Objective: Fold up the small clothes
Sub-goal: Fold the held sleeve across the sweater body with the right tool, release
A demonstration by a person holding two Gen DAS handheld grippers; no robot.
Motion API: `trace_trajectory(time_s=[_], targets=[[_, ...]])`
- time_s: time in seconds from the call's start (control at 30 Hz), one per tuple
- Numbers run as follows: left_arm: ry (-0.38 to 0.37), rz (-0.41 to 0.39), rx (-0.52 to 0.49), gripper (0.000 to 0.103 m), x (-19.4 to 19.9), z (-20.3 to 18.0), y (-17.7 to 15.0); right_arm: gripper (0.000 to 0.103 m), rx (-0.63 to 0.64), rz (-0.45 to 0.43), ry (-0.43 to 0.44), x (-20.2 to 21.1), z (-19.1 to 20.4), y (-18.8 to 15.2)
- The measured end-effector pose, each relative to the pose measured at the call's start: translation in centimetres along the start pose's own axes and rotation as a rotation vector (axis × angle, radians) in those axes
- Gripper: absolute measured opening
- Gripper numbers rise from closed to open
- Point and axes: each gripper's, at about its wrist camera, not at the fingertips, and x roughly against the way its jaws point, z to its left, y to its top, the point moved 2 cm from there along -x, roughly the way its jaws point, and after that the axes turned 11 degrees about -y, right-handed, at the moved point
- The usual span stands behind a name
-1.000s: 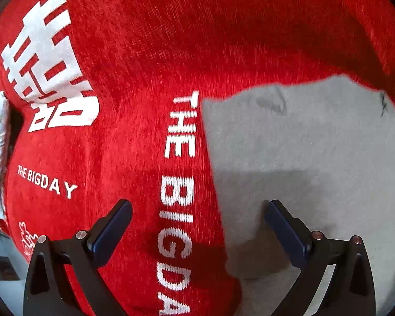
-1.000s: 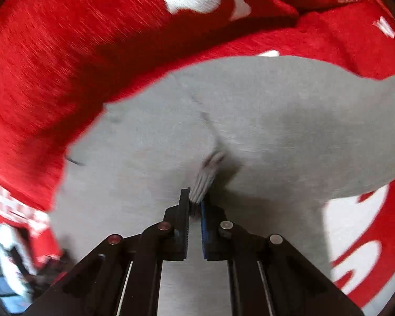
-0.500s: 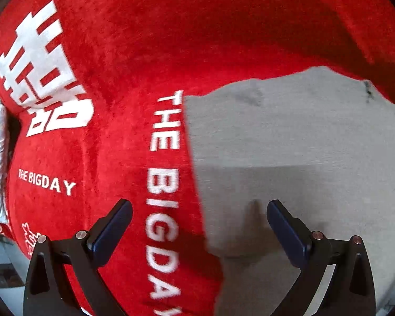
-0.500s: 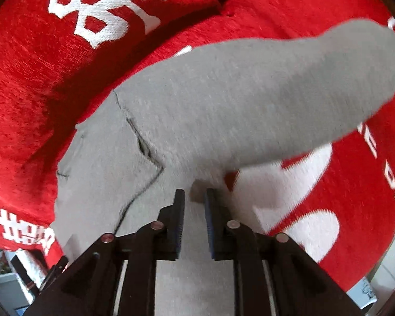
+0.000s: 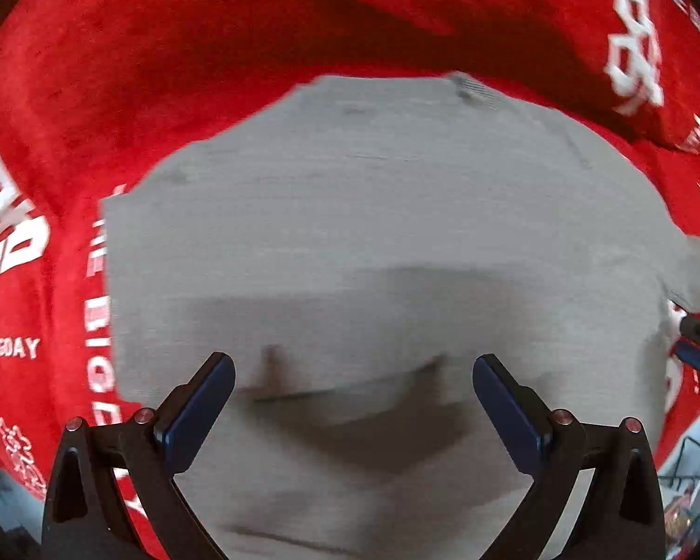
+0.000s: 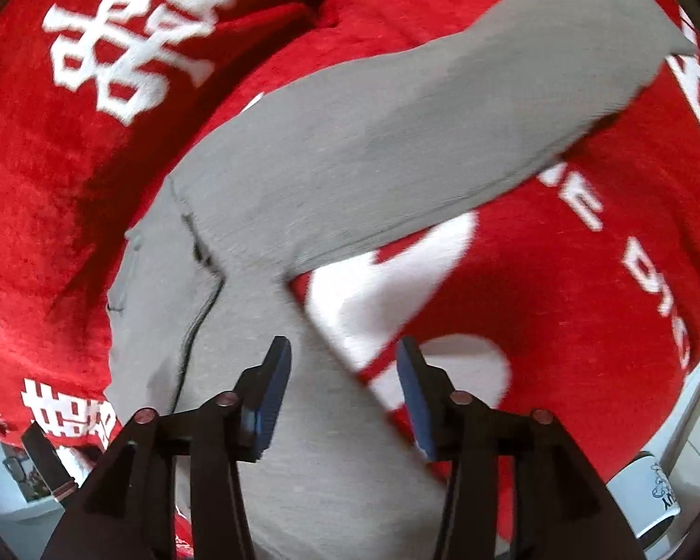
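Observation:
A small grey garment (image 5: 373,242) lies spread on a red blanket (image 5: 210,46) with white lettering. My left gripper (image 5: 353,394) is open and empty, low over the garment's near part, with both fingers above grey cloth. In the right wrist view the garment's body (image 6: 219,373) lies at the left and its long sleeve (image 6: 443,140) stretches up to the right. My right gripper (image 6: 344,385) is open and empty over the edge where body and sleeve meet. The right gripper's blue tip also shows at the right edge of the left wrist view (image 5: 697,357).
The red blanket (image 6: 583,303) covers the whole surface, bunched into a fold at the back (image 6: 280,14). A white mug (image 6: 648,504) stands beyond the blanket's edge at the lower right. Clutter shows past the blanket's lower left edge (image 6: 18,471).
My right gripper has opened and let go of the grey cloth, and the sleeve now lies stretched out. My left gripper has moved right, from over the garment's left edge to over its middle.

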Motion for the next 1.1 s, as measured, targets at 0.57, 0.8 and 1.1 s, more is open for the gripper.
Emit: trace_trajectory(time_s=[0.57, 0.8, 1.1], targets=[[-0.086, 0.018, -0.088, 0.102, -2.0, -9.3, 2.0, 0.056, -0.409, -0.063, 0.173, -0.4, -12.0, 5.1], [-0.118, 0.06, -0.066, 0.102, -3.7, -11.1, 2.3, 0.056, -0.508, -0.083, 0.263, -0.9, -14.5, 9.0], [-0.112, 0.068, -0.044, 0.102, -4.8, -12.1, 2.0, 0.056, -0.551, -0.124, 0.326, 0.0, -15.4, 12.3]])
